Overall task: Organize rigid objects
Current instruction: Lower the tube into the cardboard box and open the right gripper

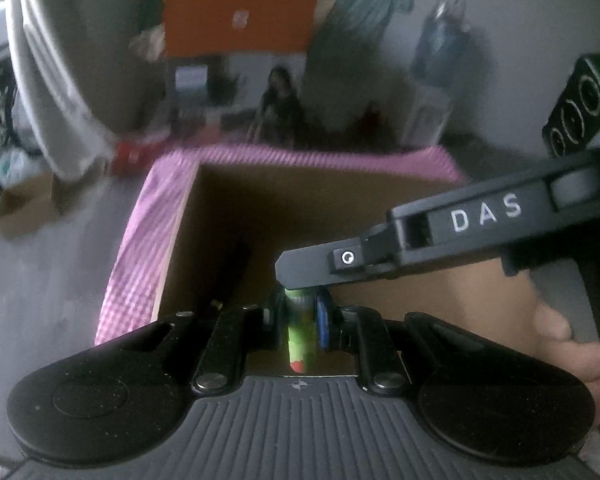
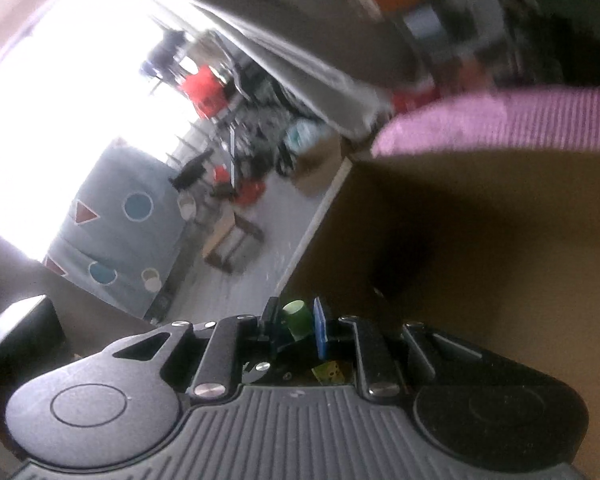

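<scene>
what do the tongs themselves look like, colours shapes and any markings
Both tongs, left and right, are matte black: a ribbed grey-black centre plate flanked by two round discs, with silver screw heads on the finger links. One fingertip carries a blue pad. Seen from the left wrist, the right tool's side reads "DAS" in white, with a green light behind it. A bare hand shows.

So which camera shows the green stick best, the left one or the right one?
The left wrist view. There the green stick shows along its length, with a red tip, held in the left claw. The right wrist view shows only its round green end between the fingers of the right claw, so its shape is hard to read.
</scene>
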Demonstrator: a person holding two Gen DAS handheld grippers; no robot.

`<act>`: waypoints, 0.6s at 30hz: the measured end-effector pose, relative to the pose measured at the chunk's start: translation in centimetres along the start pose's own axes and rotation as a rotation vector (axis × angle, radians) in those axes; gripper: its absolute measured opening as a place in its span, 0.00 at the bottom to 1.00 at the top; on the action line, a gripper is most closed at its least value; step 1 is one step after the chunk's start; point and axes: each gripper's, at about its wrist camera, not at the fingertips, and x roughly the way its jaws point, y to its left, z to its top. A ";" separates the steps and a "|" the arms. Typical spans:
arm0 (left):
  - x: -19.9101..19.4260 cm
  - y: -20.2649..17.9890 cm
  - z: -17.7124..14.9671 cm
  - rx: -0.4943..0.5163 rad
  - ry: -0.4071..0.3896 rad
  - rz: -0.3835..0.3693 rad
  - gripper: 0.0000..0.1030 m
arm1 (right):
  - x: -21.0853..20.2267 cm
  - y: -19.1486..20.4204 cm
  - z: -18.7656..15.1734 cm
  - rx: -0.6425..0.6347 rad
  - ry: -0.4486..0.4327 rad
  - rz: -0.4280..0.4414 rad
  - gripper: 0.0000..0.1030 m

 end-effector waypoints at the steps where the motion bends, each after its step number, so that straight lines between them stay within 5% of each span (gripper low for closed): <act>1: 0.6 0.3 -0.1 -0.002 0.019 0.009 0.15 | 1.0 -0.7 0.4 0.020 0.029 -0.001 0.18; 6: 2.0 1.0 -0.7 0.008 0.094 0.029 0.17 | 5.2 -3.6 1.8 0.115 0.176 -0.002 0.18; 12: 1.6 1.3 -0.9 -0.008 0.093 0.031 0.19 | 9.6 -5.9 2.8 0.192 0.309 -0.042 0.19; 18: 1.0 1.0 -0.5 -0.013 0.058 0.032 0.27 | 10.3 -5.7 2.4 0.212 0.302 -0.042 0.21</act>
